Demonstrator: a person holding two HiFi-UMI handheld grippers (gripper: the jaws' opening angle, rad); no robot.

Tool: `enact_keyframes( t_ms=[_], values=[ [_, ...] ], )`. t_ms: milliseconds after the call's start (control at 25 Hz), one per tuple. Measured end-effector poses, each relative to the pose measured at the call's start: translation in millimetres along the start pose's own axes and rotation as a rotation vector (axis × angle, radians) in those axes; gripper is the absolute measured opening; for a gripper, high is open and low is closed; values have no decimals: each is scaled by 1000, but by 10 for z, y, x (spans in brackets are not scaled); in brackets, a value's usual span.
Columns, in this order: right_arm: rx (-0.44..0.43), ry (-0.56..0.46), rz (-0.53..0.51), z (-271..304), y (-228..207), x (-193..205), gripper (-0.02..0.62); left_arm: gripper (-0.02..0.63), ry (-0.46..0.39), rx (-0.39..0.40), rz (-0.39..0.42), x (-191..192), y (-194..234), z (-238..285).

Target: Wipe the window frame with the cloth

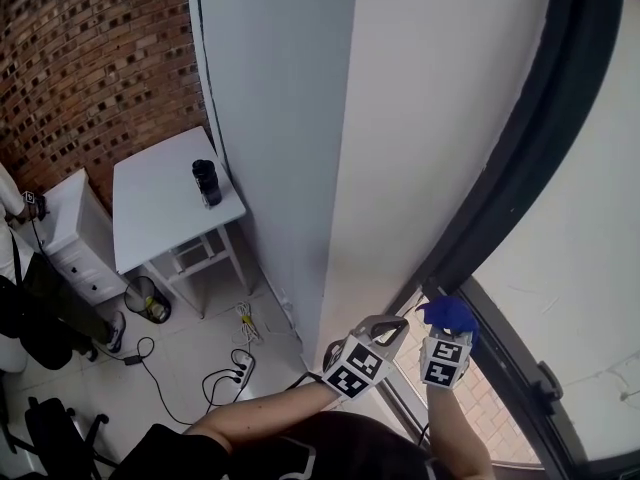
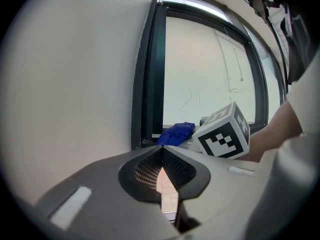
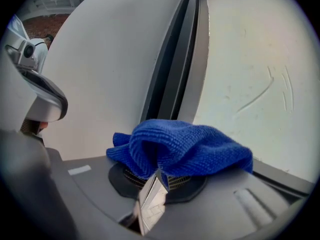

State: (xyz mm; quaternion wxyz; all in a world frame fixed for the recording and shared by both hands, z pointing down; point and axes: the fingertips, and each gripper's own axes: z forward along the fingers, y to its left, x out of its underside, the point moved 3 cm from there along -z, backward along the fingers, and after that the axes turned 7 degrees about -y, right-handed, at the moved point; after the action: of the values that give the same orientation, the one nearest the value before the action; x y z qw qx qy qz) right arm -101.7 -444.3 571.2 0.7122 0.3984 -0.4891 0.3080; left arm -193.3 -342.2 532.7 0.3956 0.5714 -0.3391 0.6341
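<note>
A blue cloth [image 3: 180,146] is bunched in my right gripper [image 3: 159,170], whose jaws are shut on it. In the head view the blue cloth [image 1: 450,314] sits atop the right gripper [image 1: 447,336], close to the dark window frame [image 1: 520,168] that runs diagonally up to the right. The left gripper view shows the cloth [image 2: 175,133] at the foot of the dark frame [image 2: 147,79]. My left gripper [image 2: 162,151] is shut with nothing in it, and in the head view the left gripper [image 1: 385,326] is just left of the right one, by the white wall.
A white wall column [image 1: 330,118] stands left of the window. Far below are a white table [image 1: 160,208] with a dark object [image 1: 207,182], a white cabinet [image 1: 75,233], cables and a power strip [image 1: 235,368] on the tiled floor, and a brick wall [image 1: 90,58].
</note>
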Motion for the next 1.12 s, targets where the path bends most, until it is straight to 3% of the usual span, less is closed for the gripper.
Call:
enact_keyframes(
  t_ms=[440,600,760,1120],
  values=[
    [0,12,11,5,32,-59,54,-6,-21,28,-16,-84,-7,-146],
    [-6,12,27,-8,40,-50,54,-8,-45,56,19,-120,-57,-221],
    [-51,-20,12,-162,171,-165,57,-8,-56,25,28,-167,15,-317],
    [0,-44,72,-654,331,-163,57,-8,-59,83,18,-122,-70,-420]
  ],
)
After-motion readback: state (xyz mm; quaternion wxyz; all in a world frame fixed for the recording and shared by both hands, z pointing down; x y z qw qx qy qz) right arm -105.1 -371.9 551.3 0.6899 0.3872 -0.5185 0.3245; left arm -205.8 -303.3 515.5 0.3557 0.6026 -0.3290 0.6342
